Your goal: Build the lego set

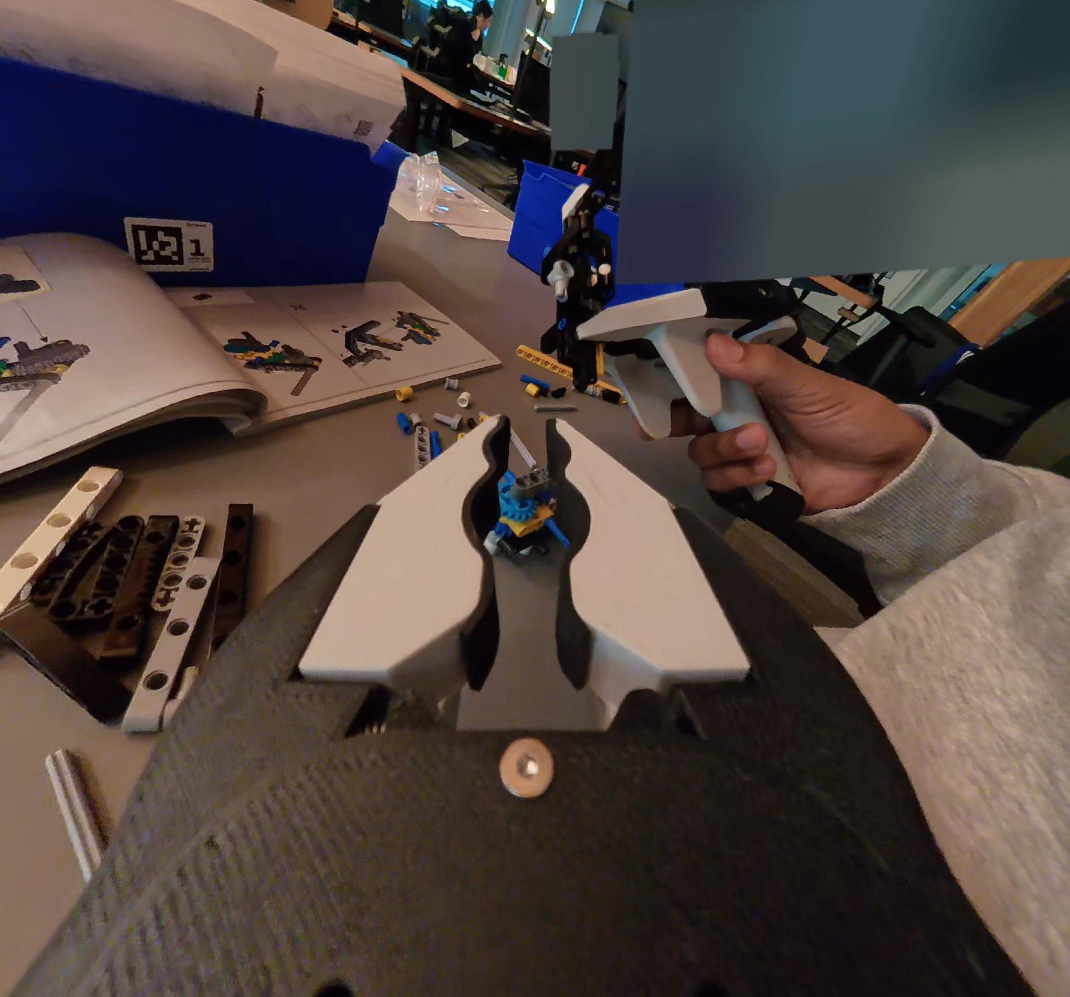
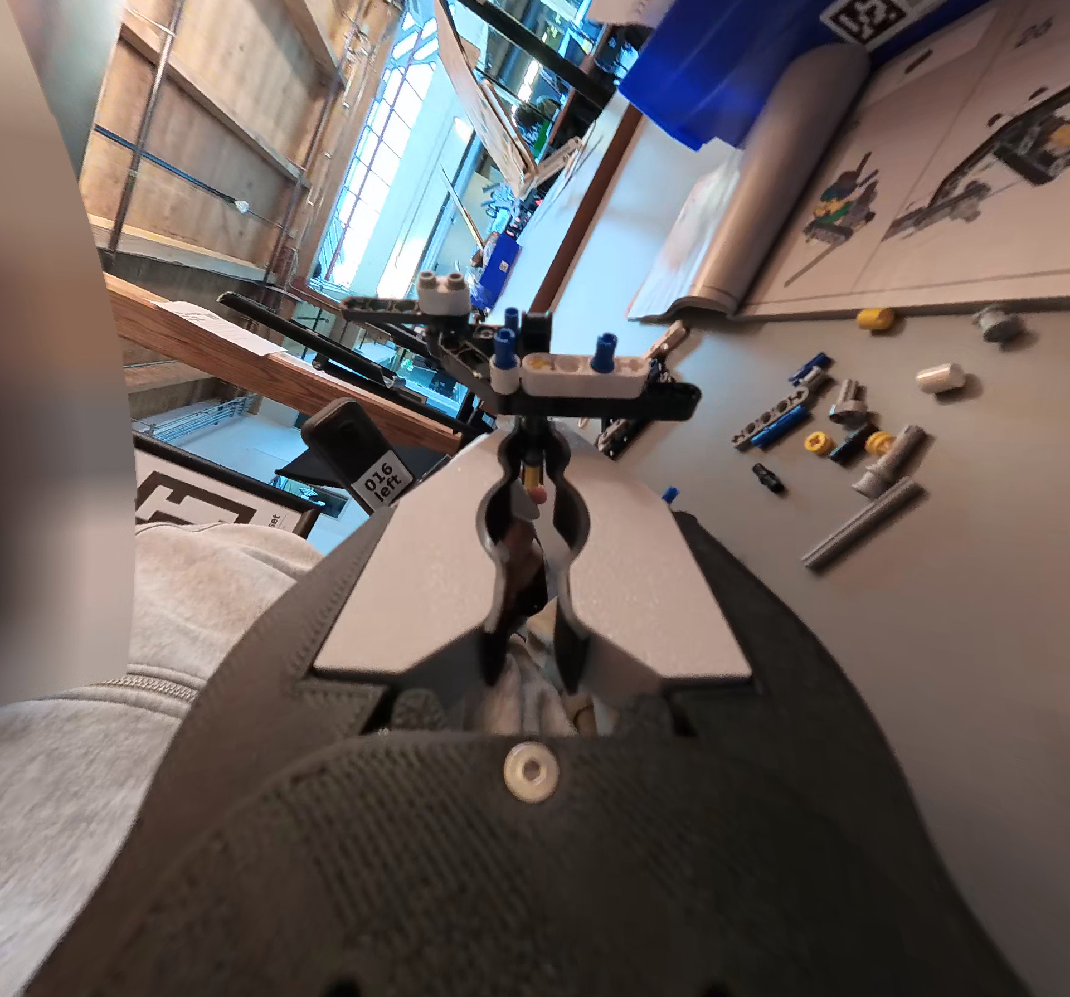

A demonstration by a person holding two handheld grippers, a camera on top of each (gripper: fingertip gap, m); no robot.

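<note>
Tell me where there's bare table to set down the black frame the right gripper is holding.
Bare table lies between the open booklet and the pile of black and white beams. Past the left gripper it is crowded with small loose pieces. The right gripper holds the black frame.

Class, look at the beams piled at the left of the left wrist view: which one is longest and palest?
The long white beam at the pile's outer left edge; its neighbours are shorter black beams.
</note>
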